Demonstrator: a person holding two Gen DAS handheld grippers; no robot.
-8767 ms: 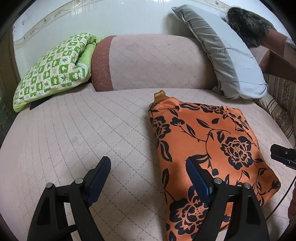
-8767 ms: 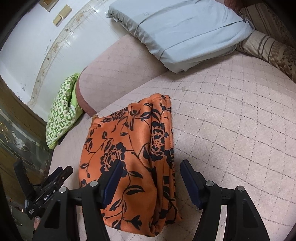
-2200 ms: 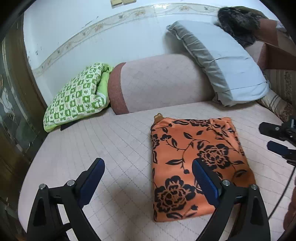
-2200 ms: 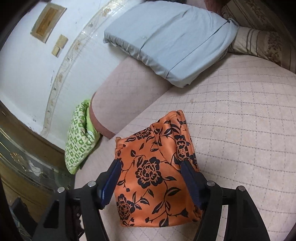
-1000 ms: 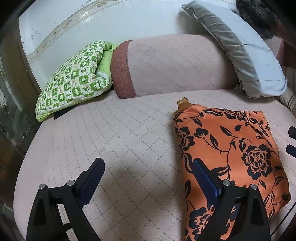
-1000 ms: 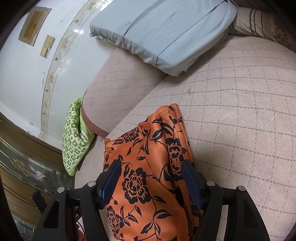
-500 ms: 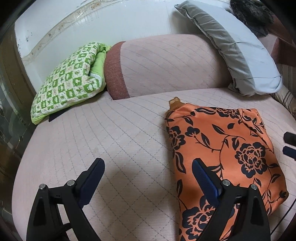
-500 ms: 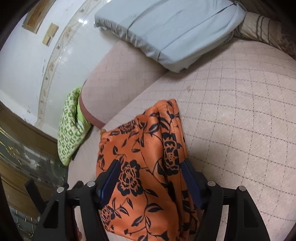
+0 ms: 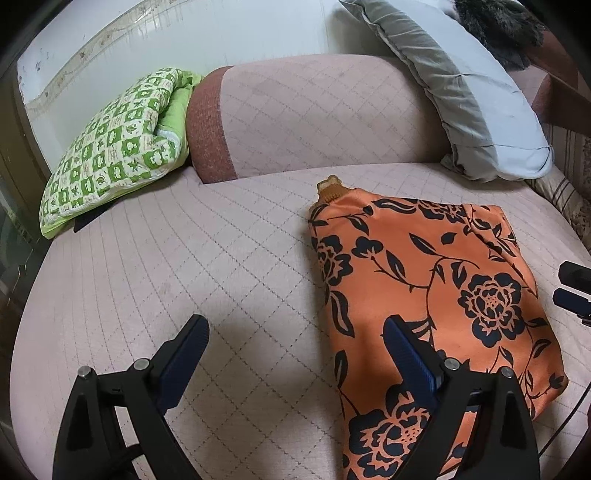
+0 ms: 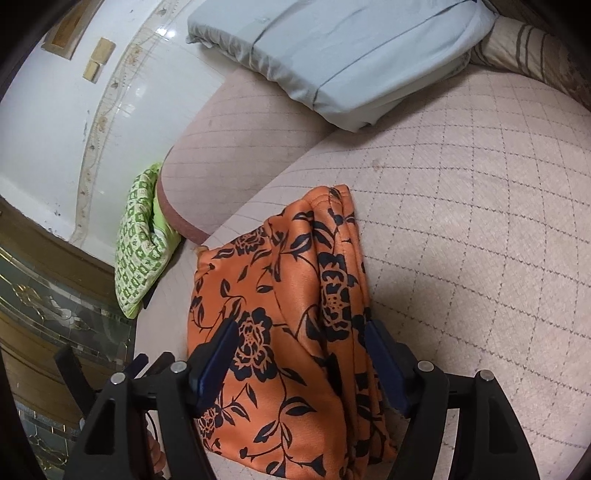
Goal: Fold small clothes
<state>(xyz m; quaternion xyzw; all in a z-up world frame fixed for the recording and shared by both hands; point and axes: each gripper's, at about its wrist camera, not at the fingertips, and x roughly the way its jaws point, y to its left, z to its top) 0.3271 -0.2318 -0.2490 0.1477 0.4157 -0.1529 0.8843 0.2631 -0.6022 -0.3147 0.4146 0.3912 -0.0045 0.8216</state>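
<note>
Lying on: quilted pink sofa seat (image 9: 192,258), where the folded orange floral garment (image 9: 424,280) rests flat, well in front of the backrest.
Garment: orange satin-like cloth with black flowers and leaves, folded into a rough rectangle; a small tan knit tab (image 9: 330,188) sticks out at its far left corner; in the right wrist view the stacked folded edges run along its right side (image 10: 351,288).
Left tool (image 9: 295,350): jaws spread wide, gripping nothing; the left blue pad (image 9: 183,360) hangs over bare seat, the right pad (image 9: 408,360) over the garment's near left part. Whether that pad touches the cloth cannot be told.
Right tool (image 10: 301,356): jaws apart, straddling the garment's near end, the cloth passing between the pads; the left pad (image 10: 218,354) sits over the flower print, the right pad (image 10: 384,363) just beside the layered edge. No pinch on the cloth shows.
Right tool seen from the left wrist view: its dark tips (image 9: 572,291) show at the right edge, beside the garment.
Backrest: pink quilted bolster (image 9: 325,114) with a reddish-brown end.
Left of the bolster: green-and-white checked folded quilt (image 9: 110,147).
Right of the bolster: pale blue-grey pillow (image 9: 465,85) leaning on it, a dark furry item (image 9: 498,26) above.
Far right: striped patterned cushion (image 10: 532,48).
</note>
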